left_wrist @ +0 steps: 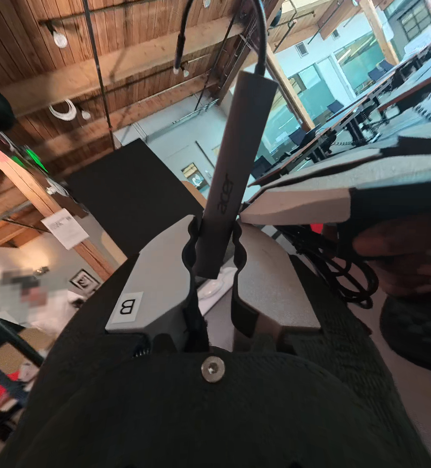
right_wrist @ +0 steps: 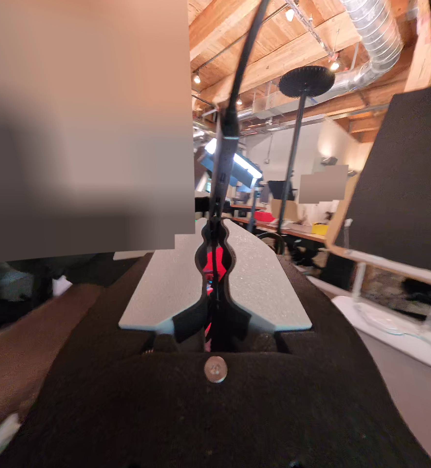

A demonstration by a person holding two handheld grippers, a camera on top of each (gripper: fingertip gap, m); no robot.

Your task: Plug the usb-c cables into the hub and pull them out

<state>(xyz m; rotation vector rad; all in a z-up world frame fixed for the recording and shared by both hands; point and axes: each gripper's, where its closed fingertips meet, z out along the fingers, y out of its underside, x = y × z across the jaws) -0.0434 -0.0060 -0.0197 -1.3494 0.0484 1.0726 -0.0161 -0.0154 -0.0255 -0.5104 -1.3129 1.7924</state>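
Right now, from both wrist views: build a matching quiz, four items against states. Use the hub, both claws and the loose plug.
Items:
1. hub
2. left claw
3. right claw
4. plug

States:
A. dangles free, plugged into nothing
B. grey bar, tilted, cord out of its far end
C. shut on hub
D. shut on thin black cable

Pairs: 1-B, 2-C, 3-D, 4-A

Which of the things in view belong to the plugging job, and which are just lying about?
Job:
slim grey metal hub in the left gripper
its looping black lead
thin black cable between the fingers of the right gripper

Lying about:
black disc-topped pole
yellow bin
red bin
white paper sheet on a wooden post
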